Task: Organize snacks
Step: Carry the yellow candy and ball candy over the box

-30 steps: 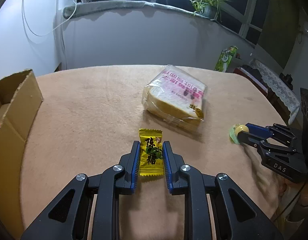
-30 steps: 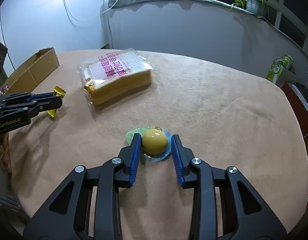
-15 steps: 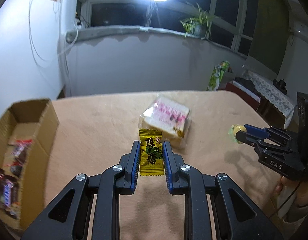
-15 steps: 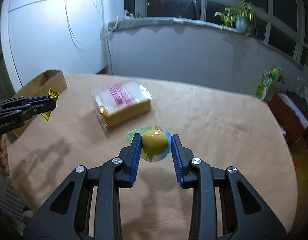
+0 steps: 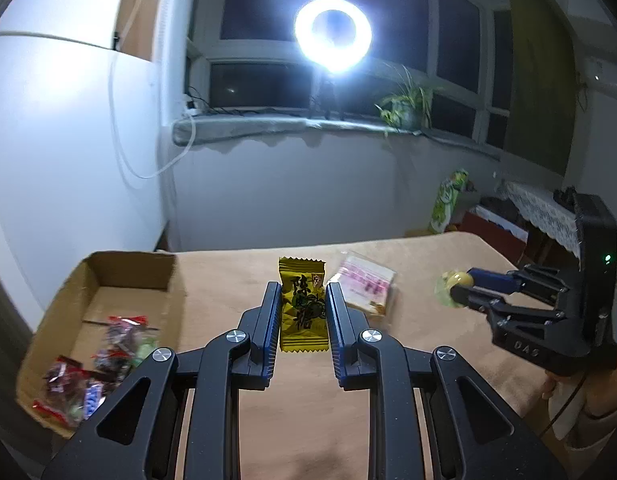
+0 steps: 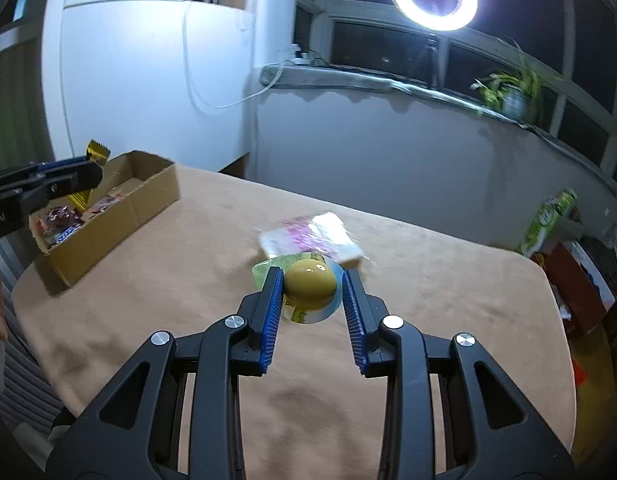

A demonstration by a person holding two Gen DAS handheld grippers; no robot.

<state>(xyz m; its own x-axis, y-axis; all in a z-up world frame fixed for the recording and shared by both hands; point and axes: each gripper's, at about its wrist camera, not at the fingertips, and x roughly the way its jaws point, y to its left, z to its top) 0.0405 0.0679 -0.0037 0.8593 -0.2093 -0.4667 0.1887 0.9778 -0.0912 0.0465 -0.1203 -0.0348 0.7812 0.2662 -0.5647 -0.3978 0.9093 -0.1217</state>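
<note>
Above tan table [image 5: 236, 272] — left tongs [image 5: 300, 312] clamping candy [image 5: 302, 304], right tongs [image 6: 310, 292] clamping jelly cup [image 6: 308, 286].

Two hand-held grippers [image 5: 300, 308] [image 6: 310, 296], one yellow candy [image 5: 301, 307], one jelly cup [image 6: 309, 290], one bread bag [image 5: 364, 286], one cardboard box [image 5: 124, 274].

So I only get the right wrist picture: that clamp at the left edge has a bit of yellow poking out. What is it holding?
Observer: A flat yellow candy packet, printed with dark characters and a green fruit, pinched between the left gripper's blue pads.
Operator: Is the cardboard box full?
Observer: No. The left wrist view shows the cardboard box's far half bare; the wrapped snacks heap at its near end.
Operator: Anything on my own clamp I can't see?
Observer: A small green light glows on the right gripper's body, behind the round yellow snack it grips.
</note>
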